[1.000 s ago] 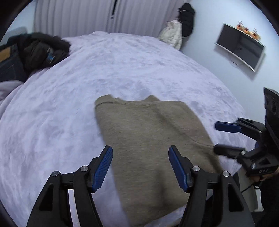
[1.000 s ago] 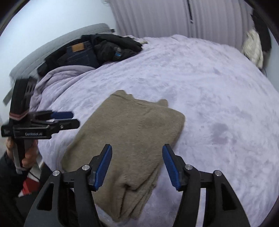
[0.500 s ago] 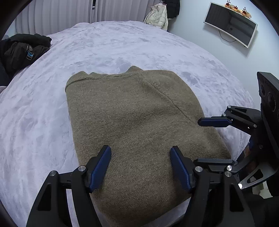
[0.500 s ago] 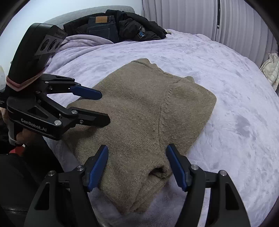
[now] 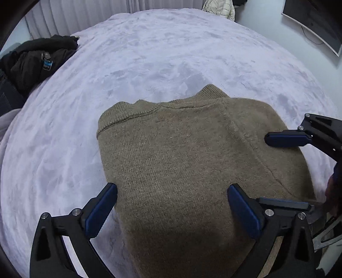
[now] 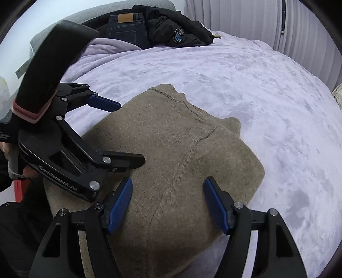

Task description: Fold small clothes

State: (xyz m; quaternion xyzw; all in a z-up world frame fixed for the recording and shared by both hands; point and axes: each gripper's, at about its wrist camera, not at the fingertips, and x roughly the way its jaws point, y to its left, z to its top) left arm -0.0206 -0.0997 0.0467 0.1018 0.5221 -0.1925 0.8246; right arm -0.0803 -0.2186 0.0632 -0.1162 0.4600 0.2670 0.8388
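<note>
Left tongs [image 5: 172, 210] are opening wide, right tongs [image 6: 167, 205] parted too, both empty, over the near edge of the folded olive-brown knit sweater [image 5: 192, 162] on the lilac fuzzy bed [image 5: 149, 53]; its length runs away from them.

A plush lilac blanket [image 5: 149, 64] covers the bed. At its far end lie a crumpled black jacket [image 6: 175, 30] and dark blue folded jeans [image 6: 126, 27]. Pale pleated curtains [image 6: 245, 19] hang behind.
</note>
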